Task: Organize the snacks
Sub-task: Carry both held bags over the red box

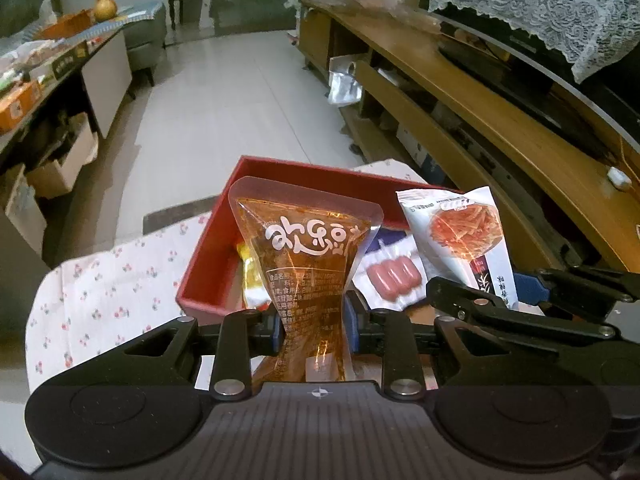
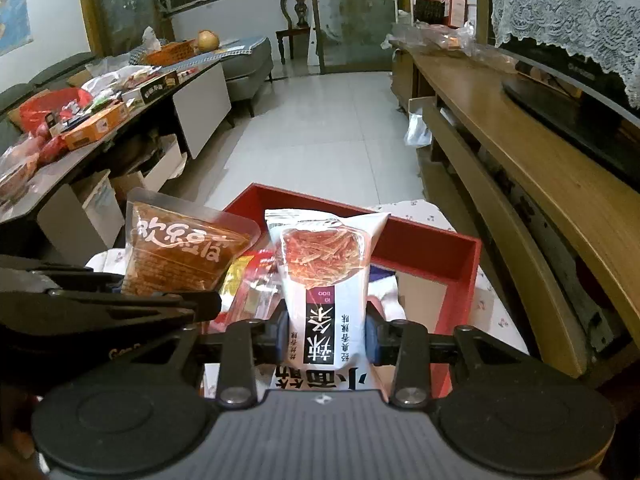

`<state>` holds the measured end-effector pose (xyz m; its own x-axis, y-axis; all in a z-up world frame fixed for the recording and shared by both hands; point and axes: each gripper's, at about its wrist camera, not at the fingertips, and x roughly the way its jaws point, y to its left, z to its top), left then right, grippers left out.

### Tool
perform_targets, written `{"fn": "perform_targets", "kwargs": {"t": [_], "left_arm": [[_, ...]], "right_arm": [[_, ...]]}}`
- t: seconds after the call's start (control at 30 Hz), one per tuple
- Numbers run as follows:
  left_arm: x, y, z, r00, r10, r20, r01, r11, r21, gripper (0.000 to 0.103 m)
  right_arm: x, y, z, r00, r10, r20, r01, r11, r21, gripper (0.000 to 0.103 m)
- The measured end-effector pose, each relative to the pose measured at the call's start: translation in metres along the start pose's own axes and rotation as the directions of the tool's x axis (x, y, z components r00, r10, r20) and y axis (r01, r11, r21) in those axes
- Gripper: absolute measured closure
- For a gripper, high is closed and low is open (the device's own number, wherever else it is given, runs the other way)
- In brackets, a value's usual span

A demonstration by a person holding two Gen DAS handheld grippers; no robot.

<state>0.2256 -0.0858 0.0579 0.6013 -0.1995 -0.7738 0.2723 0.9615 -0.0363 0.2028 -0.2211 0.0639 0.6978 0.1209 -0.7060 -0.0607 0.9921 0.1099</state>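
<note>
With the left hand-held gripper (image 1: 314, 330) pinching the translucent orange snack pouch (image 1: 306, 264) and the right hand-held gripper (image 2: 326, 338) pinching the white spicy-strip packet (image 2: 326, 276), both above the shallow red cardboard tray (image 2: 460, 264), each operator hand lowers its packet into bare tray floor before release.

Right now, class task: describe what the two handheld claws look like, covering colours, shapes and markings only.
Both match. The left claw has black angular linkage arms joined by silver round rivets, blue pads on the fingers, and a grey ribbed body with two black round discs and a small crosshair mark. The right claw shows the same build.
</note>
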Motion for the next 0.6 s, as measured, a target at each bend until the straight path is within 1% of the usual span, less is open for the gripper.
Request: {"fn": "perform_targets", "kwargs": {"t": [0.3, 0.6], "left_arm": [[0.022, -0.003, 0.017, 1.0, 0.015, 0.005, -0.015, 1.0, 0.005, 0.069], [0.047, -0.003, 0.024, 1.0, 0.029, -0.007, -0.029, 1.0, 0.008, 0.069]], "right_arm": [[0.024, -0.009, 0.014, 1.0, -0.023, 0.001, 0.023, 1.0, 0.004, 0.051], [0.051, -0.018, 0.018, 0.999, -0.044, -0.02, 0.044, 0.999, 0.007, 0.051]]}}
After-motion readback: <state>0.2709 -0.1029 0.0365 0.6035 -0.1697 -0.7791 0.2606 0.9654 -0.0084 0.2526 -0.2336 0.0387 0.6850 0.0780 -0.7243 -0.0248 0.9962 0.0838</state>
